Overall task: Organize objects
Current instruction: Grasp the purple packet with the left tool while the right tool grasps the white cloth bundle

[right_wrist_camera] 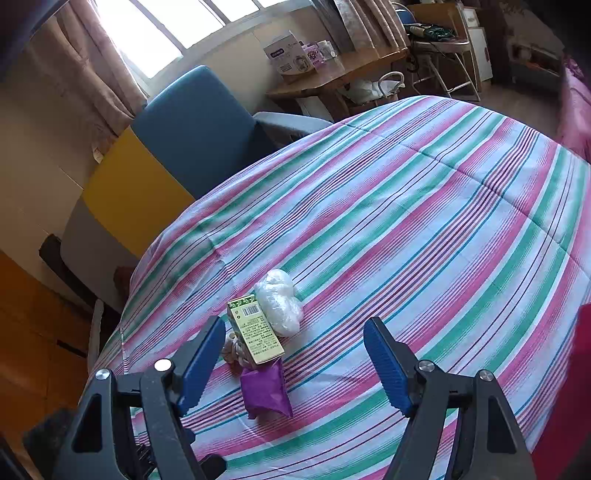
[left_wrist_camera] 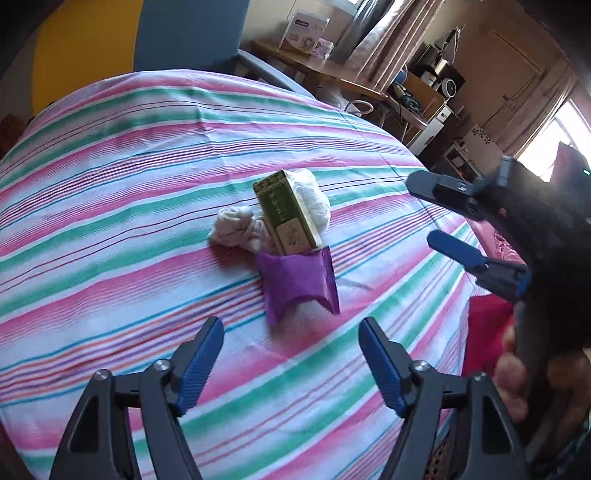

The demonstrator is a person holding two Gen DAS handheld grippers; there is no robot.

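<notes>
both hand-held grippers wide open and empty, left [left_wrist_camera: 291,354], right [right_wrist_camera: 295,358], green box [left_wrist_camera: 286,212] on striped cloth [left_wrist_camera: 110,184]

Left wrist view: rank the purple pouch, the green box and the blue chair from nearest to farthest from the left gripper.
From the left gripper:
1. Purple pouch, just ahead of the fingertips on the striped cloth.
2. Green box, right behind the pouch, its lower end in it.
3. Blue chair, beyond the table's far edge.
</notes>
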